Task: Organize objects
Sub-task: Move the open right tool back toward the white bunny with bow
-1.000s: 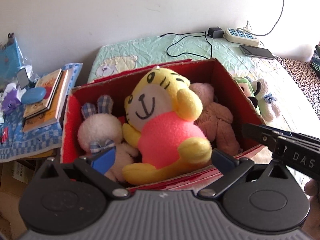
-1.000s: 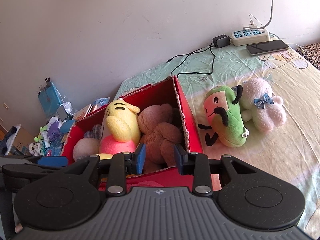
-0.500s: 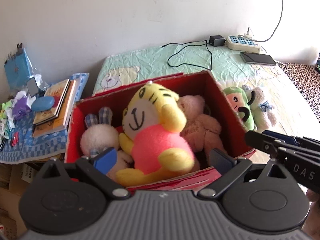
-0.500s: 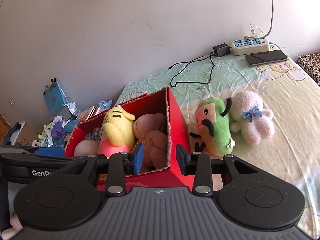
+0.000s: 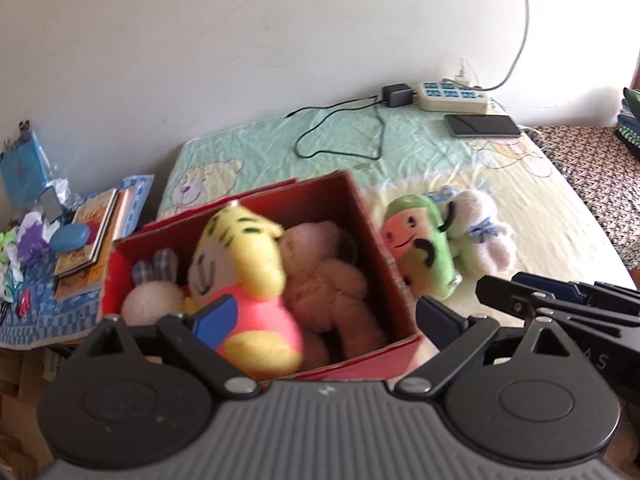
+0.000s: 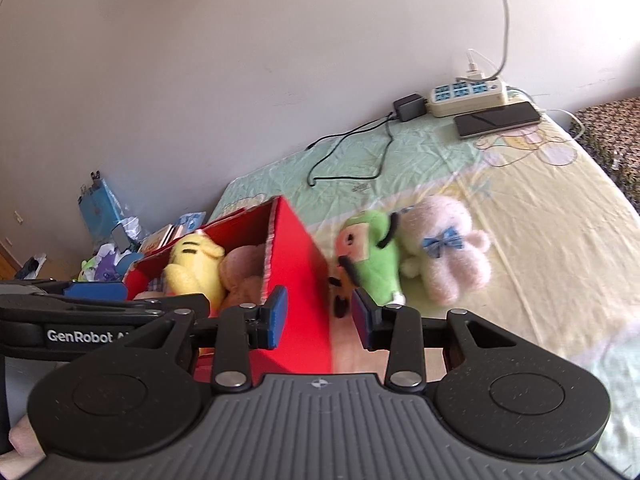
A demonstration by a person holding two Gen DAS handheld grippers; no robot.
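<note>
The red cardboard box (image 5: pixel 384 248) stands on the bed (image 5: pixel 532 208), near its left edge and toward the near side. Inside it lie four soft toys: a yellow tiger in a pink shirt (image 5: pixel 244 264) in the middle, a brown bear (image 5: pixel 328 280) pressed against the right wall, and a small pale rabbit with checked ears (image 5: pixel 154 296) in the left corner. Just beside the right wall of the box, on the sheet, lies a green plush with a pink face (image 5: pixel 420 248), and a pale pink plush with a blue bow (image 6: pixel 440 248) touches it on its far side.

The left gripper (image 5: pixel 320 320) hangs above the near side of the box; its jaws are wide apart and are closing, and the pads press on nothing. The right gripper (image 6: pixel 318 316) is over the near right corner of the box; its jaws are partly open and hold nothing.

At the far edge of the bed, by the wall, are a power strip (image 5: pixel 454 96), a black charger (image 5: pixel 396 94) with its cable, and a phone (image 5: pixel 482 125). Left of the bed, a lower surface with a blue cloth carries books (image 5: pixel 90 236) and small clutter.
</note>
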